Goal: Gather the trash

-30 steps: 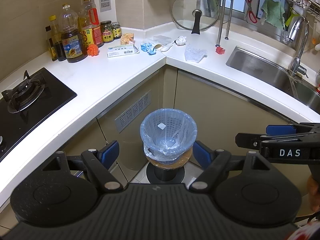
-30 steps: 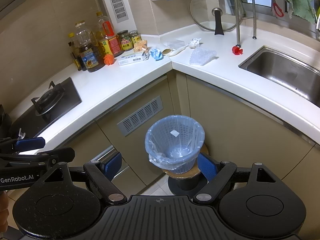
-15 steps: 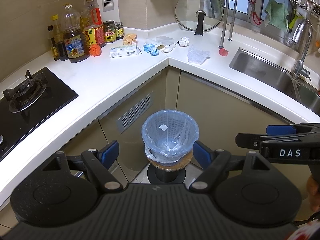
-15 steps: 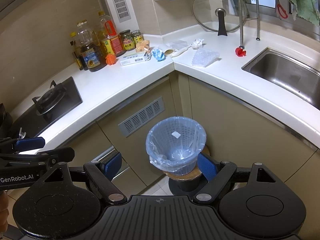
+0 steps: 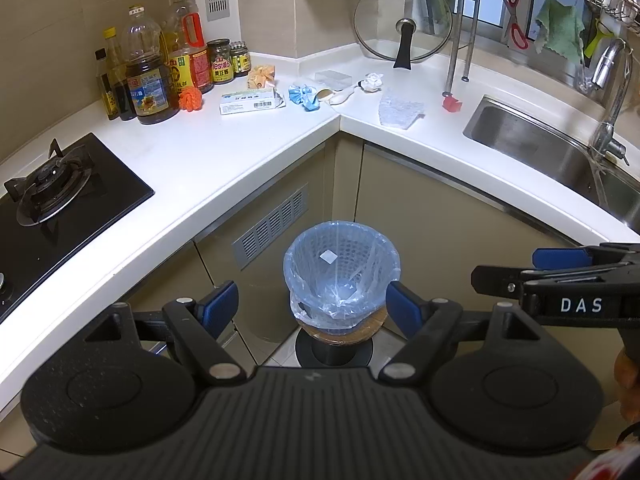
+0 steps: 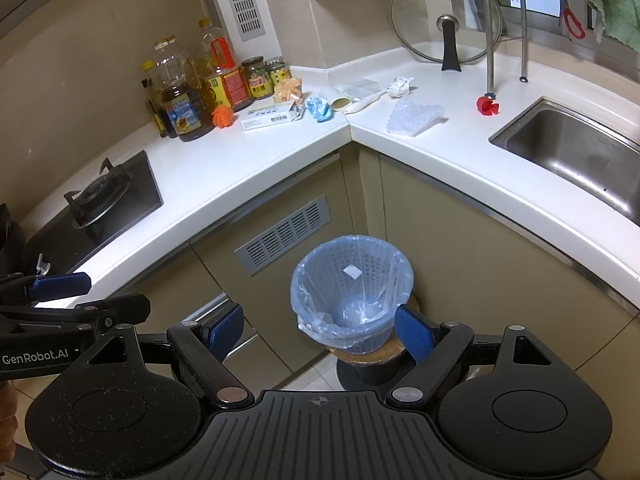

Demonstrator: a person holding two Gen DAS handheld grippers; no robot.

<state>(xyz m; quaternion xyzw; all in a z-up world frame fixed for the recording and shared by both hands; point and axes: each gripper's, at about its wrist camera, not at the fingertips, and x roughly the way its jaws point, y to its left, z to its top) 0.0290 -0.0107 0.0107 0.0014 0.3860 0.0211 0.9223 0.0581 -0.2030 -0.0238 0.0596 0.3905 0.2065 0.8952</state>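
A trash bin [image 5: 342,276] [image 6: 352,292] lined with a blue bag stands on a round stool below the corner counter. Trash lies at the counter's back corner: a white box [image 5: 250,103] [image 6: 270,117], a blue wrapper [image 5: 304,96] [image 6: 319,108], bubble wrap [image 5: 398,111] [image 6: 414,117], a crumpled tissue [image 5: 372,81] [image 6: 400,86], an orange ball [image 5: 191,99] [image 6: 222,116] and a red scrap [image 5: 452,103] [image 6: 488,106]. My left gripper [image 5: 312,308] and right gripper [image 6: 322,330] are both open and empty, held above the bin, far from the counter trash.
Oil and sauce bottles [image 5: 150,76] and jars stand at the back left. A gas hob [image 5: 48,192] is on the left, a steel sink [image 5: 552,152] with tap on the right. A glass lid [image 5: 404,24] leans on the back wall beside a rack post.
Both views have drifted slightly; the bin and counter sit a little lower and further right in frame. Both grippers stay open and empty.
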